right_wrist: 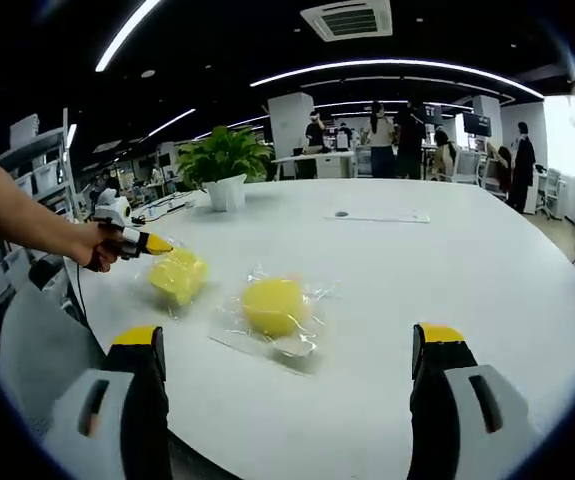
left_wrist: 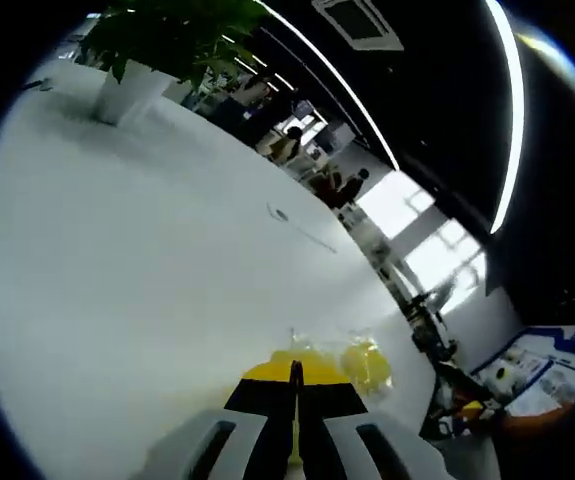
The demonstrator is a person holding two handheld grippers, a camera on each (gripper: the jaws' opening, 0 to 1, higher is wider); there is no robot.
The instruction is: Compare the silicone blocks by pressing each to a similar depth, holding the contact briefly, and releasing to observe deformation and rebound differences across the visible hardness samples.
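Note:
Two yellow silicone blocks in clear plastic wrap lie on the white table (right_wrist: pixel 437 265). My right gripper (right_wrist: pixel 287 338) is open, its yellow-tipped jaws spread wide just short of the middle block (right_wrist: pixel 272 305) and not touching it. A person's hand holds my left gripper (right_wrist: pixel 155 244), whose shut tips rest at the top of the left block (right_wrist: pixel 179 277). In the left gripper view my left gripper (left_wrist: pixel 295 378) has its jaws together low over the table (left_wrist: pixel 117 260). A wrapped yellow block (left_wrist: pixel 366 365) lies just beyond to the right, and more yellow shows behind the tips.
A potted plant in a white pot (right_wrist: pixel 225 172) (left_wrist: pixel 132 80) stands at the far side of the table. A thin flat strip (right_wrist: pixel 379 216) (left_wrist: pixel 302 230) lies mid-table. The table edge runs close below the blocks. People stand in the background (right_wrist: pixel 382 128).

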